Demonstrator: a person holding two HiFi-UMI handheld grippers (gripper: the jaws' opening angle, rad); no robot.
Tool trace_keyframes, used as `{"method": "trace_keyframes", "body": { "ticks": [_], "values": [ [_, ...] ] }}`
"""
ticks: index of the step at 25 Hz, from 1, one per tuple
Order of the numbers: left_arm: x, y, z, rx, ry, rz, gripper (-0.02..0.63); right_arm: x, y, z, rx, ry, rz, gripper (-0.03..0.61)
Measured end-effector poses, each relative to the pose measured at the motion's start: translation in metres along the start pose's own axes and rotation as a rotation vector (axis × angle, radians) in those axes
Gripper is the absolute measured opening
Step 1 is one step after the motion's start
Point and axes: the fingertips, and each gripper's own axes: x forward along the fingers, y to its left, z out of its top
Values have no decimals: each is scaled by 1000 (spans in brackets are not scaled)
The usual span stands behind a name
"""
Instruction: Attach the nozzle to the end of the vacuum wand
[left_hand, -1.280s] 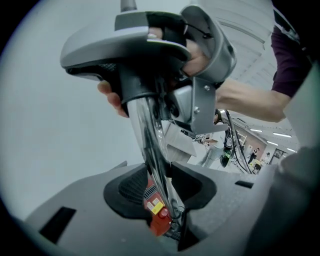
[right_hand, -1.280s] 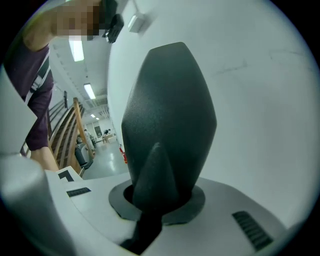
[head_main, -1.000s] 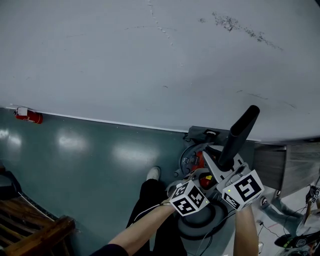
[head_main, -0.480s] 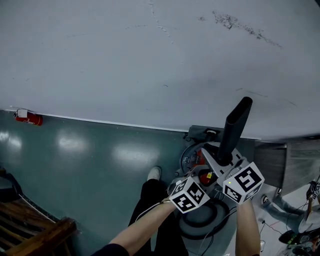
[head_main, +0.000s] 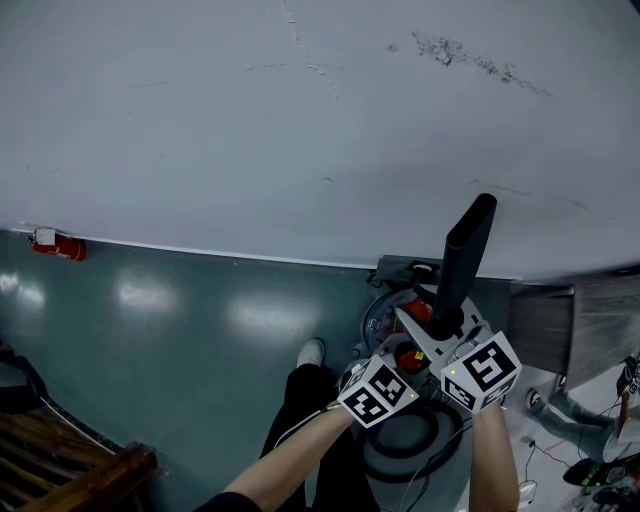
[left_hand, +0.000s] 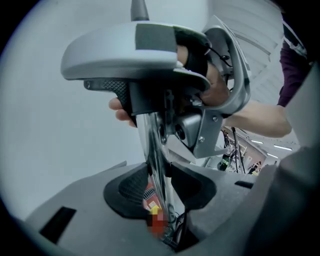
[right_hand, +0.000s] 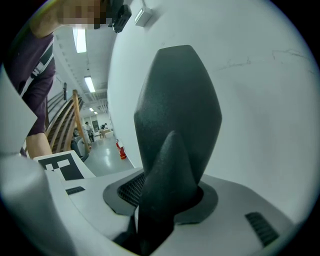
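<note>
A black tapered nozzle (head_main: 465, 260) stands almost upright in front of the white wall, its base between the jaws of my right gripper (head_main: 440, 322). In the right gripper view the nozzle (right_hand: 177, 125) fills the gap of that gripper (right_hand: 167, 200). Its jaws have just been opening, and the pads sit close beside the nozzle without a clear squeeze. My left gripper (head_main: 405, 357), just below and left, is shut on the shiny chrome wand (left_hand: 157, 165). The wand rises from the left gripper (left_hand: 160, 196) to the underside of the right one. In the head view the wand is hidden.
A round grey and black vacuum body (head_main: 405, 440) with red parts sits on the floor under my hands. A shoe (head_main: 310, 352) is beside it. A red extinguisher (head_main: 58, 245) lies at the wall's foot, wooden boards (head_main: 80, 475) at lower left, cables (head_main: 590, 470) at lower right.
The nozzle has swung from leaning right to nearly upright, its tip shifting left. Both marker cubes have stayed almost where they were.
</note>
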Motion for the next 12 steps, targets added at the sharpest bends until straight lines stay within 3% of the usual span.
{"method": "trace_keyframes", "body": {
  "ticks": [12],
  "values": [
    [-4,0,-9,62,74,36,179,-36,-7,19,40,-76,-56,181]
  ]
}}
